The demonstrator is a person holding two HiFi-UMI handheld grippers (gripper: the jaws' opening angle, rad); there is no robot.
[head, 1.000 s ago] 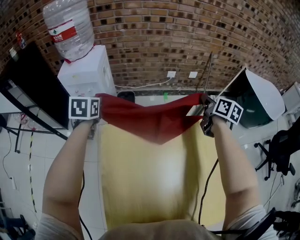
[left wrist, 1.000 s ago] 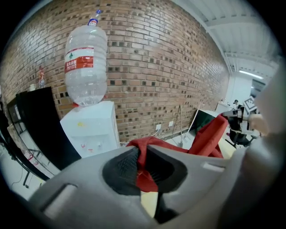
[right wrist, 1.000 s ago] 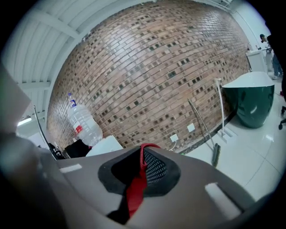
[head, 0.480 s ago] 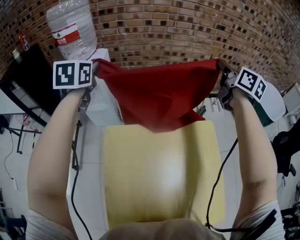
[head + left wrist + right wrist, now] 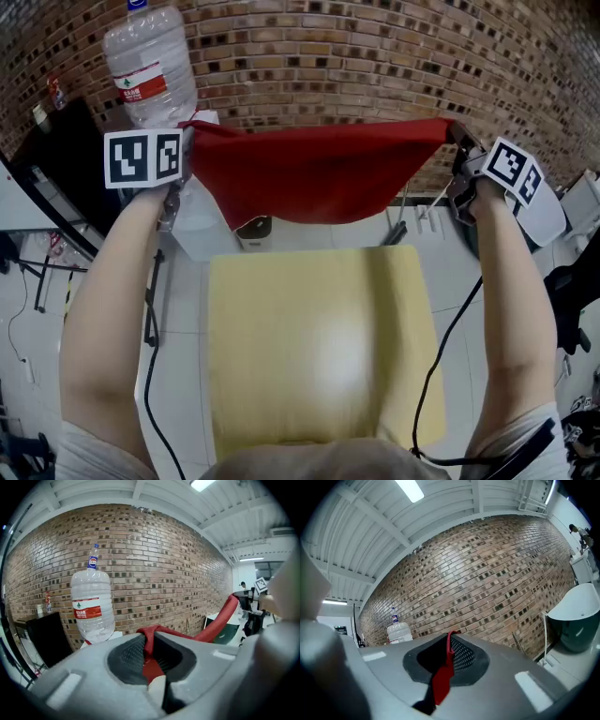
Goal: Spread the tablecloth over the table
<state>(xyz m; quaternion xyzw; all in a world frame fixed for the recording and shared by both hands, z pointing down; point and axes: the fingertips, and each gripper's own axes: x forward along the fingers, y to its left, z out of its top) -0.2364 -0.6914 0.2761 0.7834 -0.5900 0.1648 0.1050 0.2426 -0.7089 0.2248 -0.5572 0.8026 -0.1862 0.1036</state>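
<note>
Left gripper [image 5: 185, 136] pinched one upper corner of the red tablecloth [image 5: 314, 173], its jaws pressed together on the fabric. The right gripper [image 5: 457, 142] clamped the opposite corner the same way. A second earlier the cloth had sagged in a point low over the far end of the yellow table [image 5: 309, 347]. By now both grippers had raised it high above that end, and it hung stretched wide between them, clear of the tabletop. The lift looked done. Drawing the cloth over the table and lowering it remained.
</note>
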